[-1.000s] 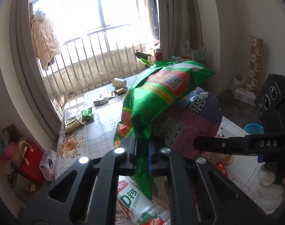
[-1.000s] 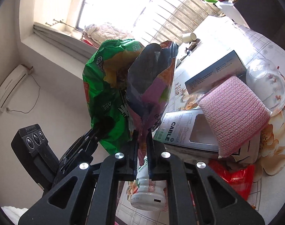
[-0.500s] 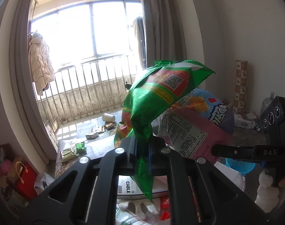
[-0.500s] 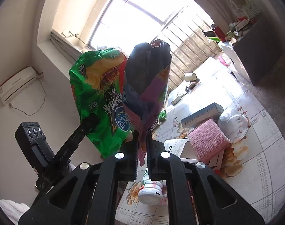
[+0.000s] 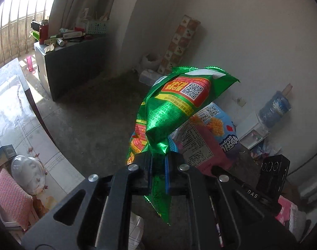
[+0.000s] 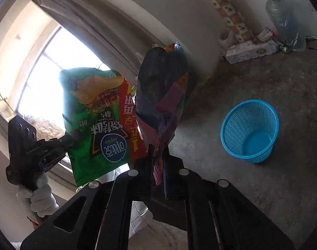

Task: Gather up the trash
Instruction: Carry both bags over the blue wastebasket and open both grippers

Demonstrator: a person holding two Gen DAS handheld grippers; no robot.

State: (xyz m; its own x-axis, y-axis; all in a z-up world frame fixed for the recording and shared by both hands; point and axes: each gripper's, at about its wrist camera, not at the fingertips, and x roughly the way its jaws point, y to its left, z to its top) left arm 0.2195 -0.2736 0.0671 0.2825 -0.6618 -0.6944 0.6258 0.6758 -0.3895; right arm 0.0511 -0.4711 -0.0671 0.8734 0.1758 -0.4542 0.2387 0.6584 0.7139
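Left gripper (image 5: pixel 158 174) pinched the green crisp packet (image 5: pixel 175 112) by its crimped bottom edge; right gripper (image 6: pixel 158 177) nipped the purple snack bag (image 6: pixel 160 104) likewise. Both hung aloft, left of the blue mesh basket (image 6: pixel 249 131). Judged empty: light, crinkly, slippery foil, best gripped at seams

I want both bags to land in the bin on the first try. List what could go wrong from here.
1. The blue basket is small and open-meshed, standing off to one side on the floor; the wide green chip bag in the left gripper could catch its rim or flutter past.
2. The right gripper pinches only the bottom corner of the purple snack bag, so it may slip.
3. A light basket could tip.
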